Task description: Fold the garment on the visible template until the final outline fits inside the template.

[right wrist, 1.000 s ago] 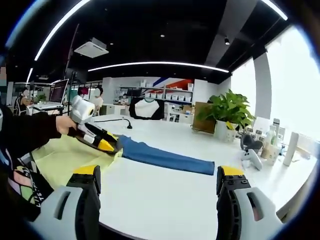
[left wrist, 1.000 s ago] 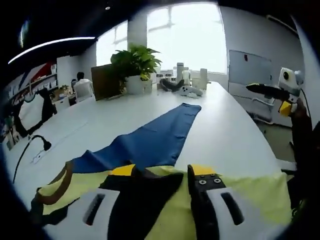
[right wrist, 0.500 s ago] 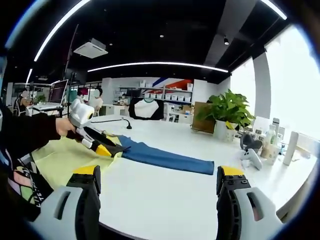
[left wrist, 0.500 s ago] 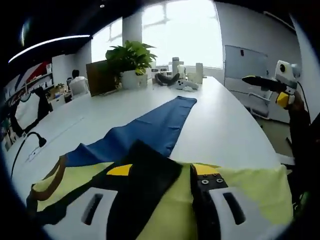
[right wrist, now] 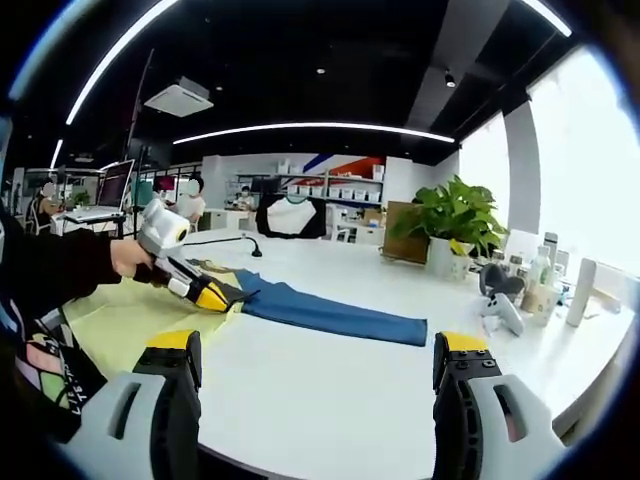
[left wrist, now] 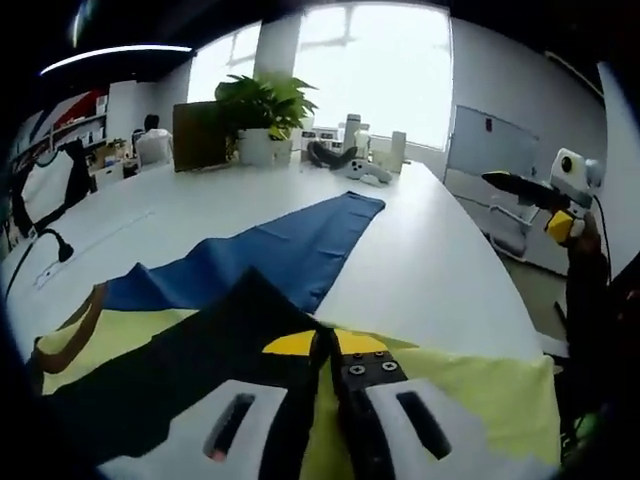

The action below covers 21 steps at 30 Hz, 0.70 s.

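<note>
The garment (left wrist: 215, 345), dark with a brown-trimmed edge, lies on the yellow template (left wrist: 470, 400) at the near end of the white bench (left wrist: 440, 265); a long blue cloth (left wrist: 270, 255) stretches from the garment along the bench toward the potted plant (left wrist: 262, 115) at the far end; in the left gripper view the left tool (left wrist: 322, 345) has its yellow-tipped jaws pressed together on a raised fold of the garment, so the dark fabric rises in a peak just beside the jaw tips; in the right gripper view the same left tool (right wrist: 222, 295) shows from the side, held by a hand (right wrist: 133, 255) in a dark sleeve, its tip at the edge of the garment where the blue cloth (right wrist: 330, 315) begins; the right tool (right wrist: 315, 365) hangs over the bare bench on the side of the blue cloth away from the plant (right wrist: 455, 225), jaws spread wide apart and holding nothing; in the left gripper view the right tool (left wrist: 520, 190) shows off the bench's edge, well apart from the garment; near the plant stand a game controller (left wrist: 362, 172) and some pale bottles (left wrist: 398, 150); a black cable (left wrist: 35, 250) lies on the bench beyond the garment; no writing or brand mark can be read on any of these.
</note>
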Motion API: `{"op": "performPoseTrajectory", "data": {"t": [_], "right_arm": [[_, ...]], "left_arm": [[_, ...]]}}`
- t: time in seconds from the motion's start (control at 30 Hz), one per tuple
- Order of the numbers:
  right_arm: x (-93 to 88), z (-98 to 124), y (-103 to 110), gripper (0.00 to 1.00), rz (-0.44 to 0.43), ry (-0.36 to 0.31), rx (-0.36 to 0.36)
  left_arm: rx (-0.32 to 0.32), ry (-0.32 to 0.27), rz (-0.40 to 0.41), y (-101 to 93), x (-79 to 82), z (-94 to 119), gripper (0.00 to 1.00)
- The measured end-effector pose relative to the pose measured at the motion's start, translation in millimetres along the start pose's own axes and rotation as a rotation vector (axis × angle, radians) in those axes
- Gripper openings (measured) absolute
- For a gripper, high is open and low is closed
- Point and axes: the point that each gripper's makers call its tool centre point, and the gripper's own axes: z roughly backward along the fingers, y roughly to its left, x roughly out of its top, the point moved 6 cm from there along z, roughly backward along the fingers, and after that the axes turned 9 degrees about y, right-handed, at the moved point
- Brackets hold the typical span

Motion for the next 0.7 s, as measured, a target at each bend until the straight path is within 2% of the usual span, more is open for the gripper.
{"op": "performPoseTrajectory", "data": {"t": [0.27,0.33,0.37,0.4,0.5,0.63,0.7], "right_arm": [[-1.3,-1,1,0.99,-0.004,0.002,0.004],[-1.2,0,2,0.99,-0.001,0.003,0.003],[-1.1,0,2,0.99,-0.001,0.002,0.003],[-0.7,0,2,0.99,0.000,0.002,0.001],[0.3,2,1,0.99,0.006,-0.002,-0.002],[-0.1,3,-1,0.99,0.003,-0.001,-0.007],[0.6,3,0,0.99,0.010,-0.001,-0.007]], "left_arm": [[-0.024,0.007,0.020,-1.8,-5.8,-3,0.06],[-0.071,-0.031,0.062,-6.3,-2.5,-3,0.10],[-0.086,-0.040,0.127,-7.0,-1.6,-1,0.12],[-0.077,-0.053,0.126,-4.8,-0.1,2,0.13],[-0.052,-0.067,0.069,-3.5,3.4,16,0.16],[0.004,-0.142,-0.042,-2.6,13.7,47,0.28],[0.024,-0.140,-0.063,-2.0,11.7,59,0.35]]}}
